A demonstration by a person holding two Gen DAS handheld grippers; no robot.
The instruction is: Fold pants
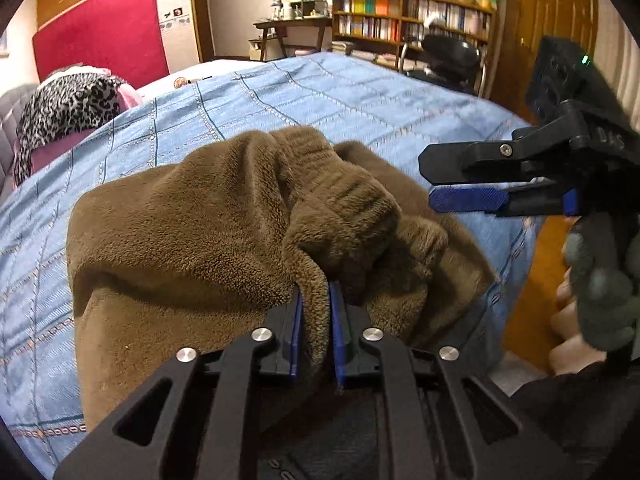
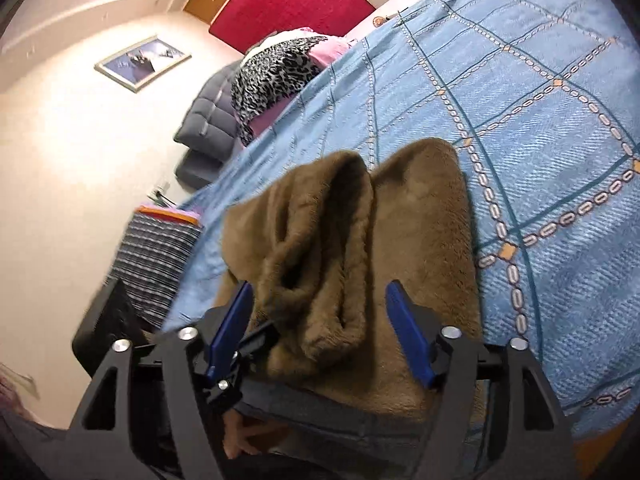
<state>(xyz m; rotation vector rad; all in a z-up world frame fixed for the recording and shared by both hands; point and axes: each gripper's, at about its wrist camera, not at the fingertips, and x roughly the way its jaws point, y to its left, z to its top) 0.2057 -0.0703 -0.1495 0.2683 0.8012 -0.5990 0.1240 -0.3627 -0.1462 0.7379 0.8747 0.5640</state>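
Observation:
Brown fleece pants lie bunched on the blue bed cover near its front edge. My left gripper is shut on a fold of the pants, and lifted cloth with ribbed cuffs rises in front of it. My right gripper shows at the right of the left wrist view, just right of the pants. In the right wrist view the right gripper is open, its blue pads on either side of a raised fold of the pants, not pressing it.
A leopard-print cloth and pink pillows lie at the head of the bed by a red headboard. A bookshelf, desk and black chair stand beyond the bed. A striped bin stands beside the bed.

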